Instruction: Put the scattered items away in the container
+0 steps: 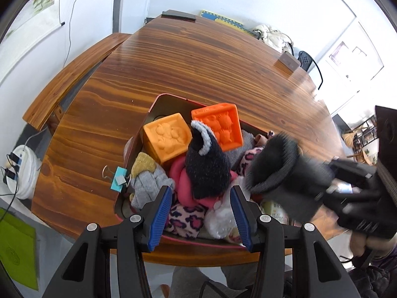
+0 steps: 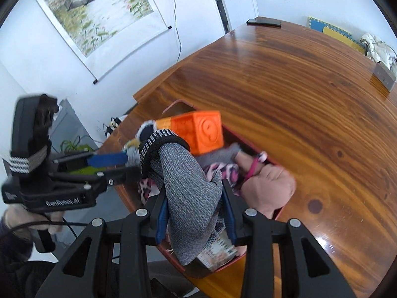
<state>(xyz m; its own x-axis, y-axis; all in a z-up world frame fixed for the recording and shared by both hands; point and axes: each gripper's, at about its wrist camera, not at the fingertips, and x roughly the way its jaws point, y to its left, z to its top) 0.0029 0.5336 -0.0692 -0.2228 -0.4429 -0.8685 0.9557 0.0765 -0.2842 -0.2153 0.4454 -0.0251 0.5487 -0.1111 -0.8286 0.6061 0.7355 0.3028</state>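
Observation:
A red-rimmed container (image 1: 171, 96) (image 2: 277, 214) sits on the wooden table, heaped with socks and two orange blocks (image 1: 217, 125) (image 2: 198, 131). My left gripper (image 1: 201, 190) hovers over its near end. A black fuzzy sock (image 1: 207, 166) lies between the tips, and pink cloth shows in a gap beside the left pad, so the jaws look open. My right gripper (image 2: 194, 191) is shut on a grey knit sock (image 2: 191, 198) above the container; in the left wrist view it comes in blurred from the right with the grey sock (image 1: 273, 171). A teal binder clip (image 1: 119, 179) lies on the table beside the container.
A dark box (image 1: 289, 60) and a flat dark slab (image 1: 178, 15) lie at the table's far edges. A bench (image 1: 74, 79) runs along the left side. On the floor are a white device with cables (image 1: 23, 171) and a green mat (image 1: 16, 248).

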